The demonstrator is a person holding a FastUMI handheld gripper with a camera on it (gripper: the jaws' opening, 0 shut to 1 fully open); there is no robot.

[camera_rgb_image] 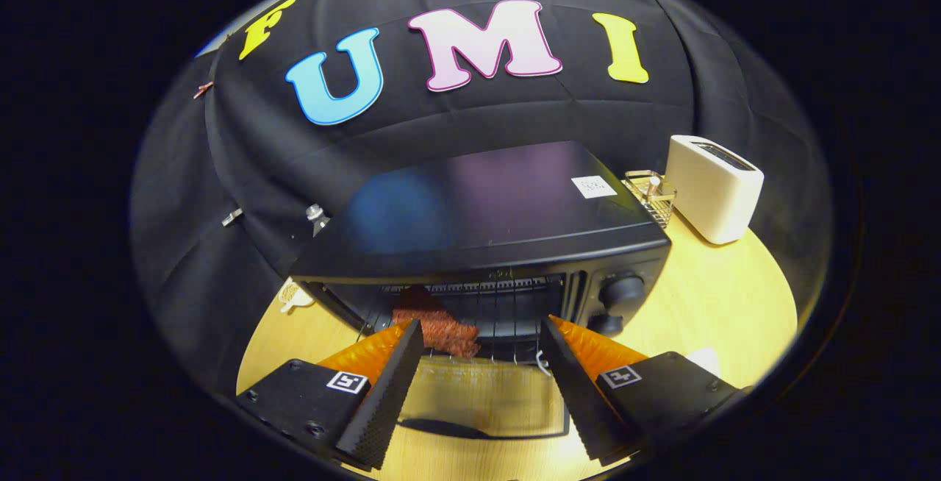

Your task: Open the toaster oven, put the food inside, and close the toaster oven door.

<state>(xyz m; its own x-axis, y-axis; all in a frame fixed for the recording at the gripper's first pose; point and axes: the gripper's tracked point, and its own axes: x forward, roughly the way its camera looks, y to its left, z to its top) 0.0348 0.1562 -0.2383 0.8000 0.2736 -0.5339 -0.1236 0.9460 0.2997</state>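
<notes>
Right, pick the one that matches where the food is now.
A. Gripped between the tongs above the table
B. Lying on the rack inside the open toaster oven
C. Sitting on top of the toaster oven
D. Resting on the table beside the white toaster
B: the reddish-brown food lies on the wire rack inside the toaster oven, whose door hangs open, while the tongs are open just in front, holding nothing.

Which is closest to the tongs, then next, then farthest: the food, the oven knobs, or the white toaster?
From the open tongs:
1. Food, on the oven rack by the left finger.
2. Oven knobs, beyond the right finger.
3. White toaster, far back right on the table.
</notes>
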